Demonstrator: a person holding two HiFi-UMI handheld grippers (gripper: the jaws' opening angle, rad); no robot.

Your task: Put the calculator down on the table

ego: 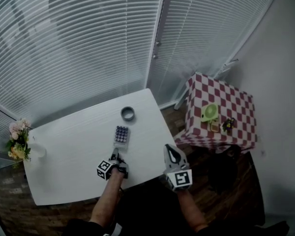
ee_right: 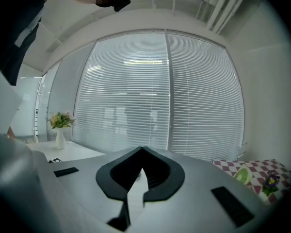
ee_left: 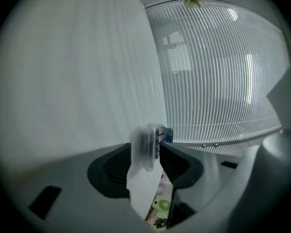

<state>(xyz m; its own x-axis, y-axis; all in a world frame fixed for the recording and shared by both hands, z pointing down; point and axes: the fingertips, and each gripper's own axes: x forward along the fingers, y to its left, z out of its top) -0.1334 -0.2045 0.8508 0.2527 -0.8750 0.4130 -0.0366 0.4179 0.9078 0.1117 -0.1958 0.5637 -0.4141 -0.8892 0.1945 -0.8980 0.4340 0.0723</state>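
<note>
The calculator (ego: 121,135), grey with dark keys, lies flat on the white table (ego: 69,146) near its right end. My left gripper (ego: 116,154) sits just behind the calculator's near end. In the left gripper view the calculator (ee_left: 153,135) shows edge-on between the jaws, resting against the table (ee_left: 77,72). The left gripper (ee_left: 145,146) is open, with slim gaps beside the calculator. My right gripper (ego: 170,152) hovers off the table's right edge. In its own view the right gripper (ee_right: 142,150) is shut with nothing in it.
A grey tape roll (ego: 128,113) lies beyond the calculator. A vase of flowers (ego: 17,140) stands at the table's left end. A small table with a red checked cloth (ego: 221,97) and a green object (ego: 210,112) stands at the right. Blinds cover the windows behind.
</note>
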